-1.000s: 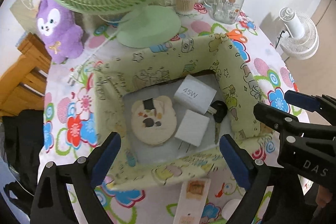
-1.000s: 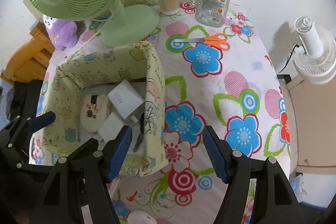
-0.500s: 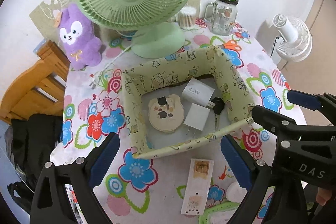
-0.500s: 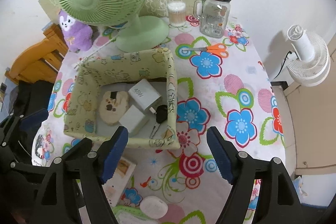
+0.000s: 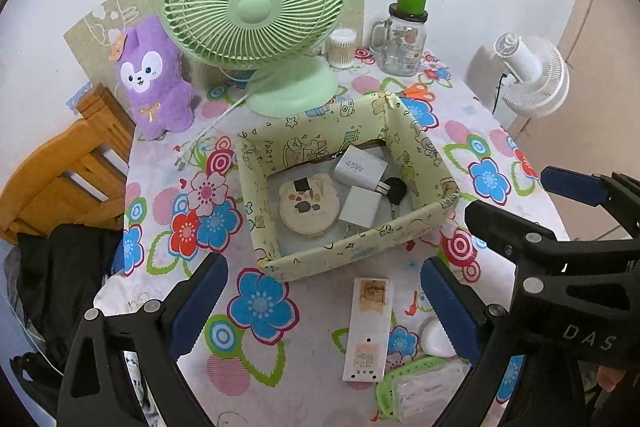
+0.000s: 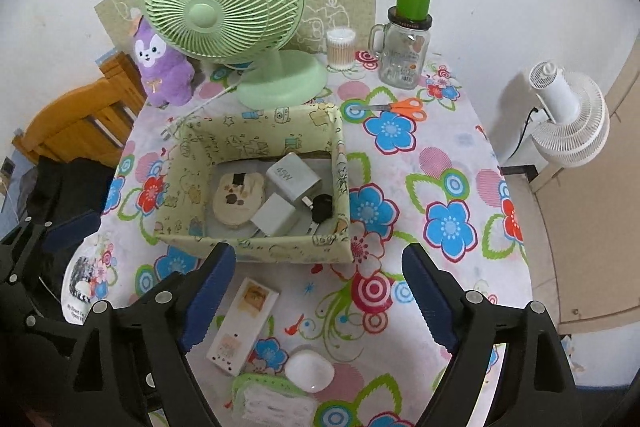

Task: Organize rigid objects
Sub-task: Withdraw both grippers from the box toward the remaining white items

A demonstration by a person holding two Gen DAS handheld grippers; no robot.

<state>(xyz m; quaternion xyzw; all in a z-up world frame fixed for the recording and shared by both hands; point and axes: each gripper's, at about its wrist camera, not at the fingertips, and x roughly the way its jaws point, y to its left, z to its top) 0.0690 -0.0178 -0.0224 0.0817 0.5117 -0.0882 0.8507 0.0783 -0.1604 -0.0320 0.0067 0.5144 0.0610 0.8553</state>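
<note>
A pale yellow cartoon-print fabric box (image 5: 352, 251) (image 6: 256, 251) sits mid-table. Inside lie a round bear-shaped case (image 5: 309, 207) (image 6: 238, 198), a white 45W charger (image 5: 360, 169) (image 6: 293, 180), a smaller white charger (image 5: 360, 207) (image 6: 274, 217) and a black-headed key (image 5: 396, 189) (image 6: 322, 207). A white rectangular remote (image 5: 369, 327) (image 6: 244, 325) and a white oval case (image 5: 434, 337) (image 6: 310, 371) lie on the cloth in front of the box. My left gripper (image 5: 324, 303) and right gripper (image 6: 320, 291) are open and empty, held above the table's near side.
A green desk fan (image 5: 256, 11) (image 6: 224, 15), purple plush (image 5: 156, 75), cotton-swab jar (image 6: 341, 49), glass mug with green cup (image 6: 406, 47) and orange scissors (image 6: 402, 107) stand behind the box. A green tissue pack (image 6: 276, 401) lies at the near edge. A wooden chair (image 5: 60, 171) is on the left.
Both grippers have pulled up and back from the box, so more of the table shows. The remote and oval case have come into view. Both stay open and empty.
</note>
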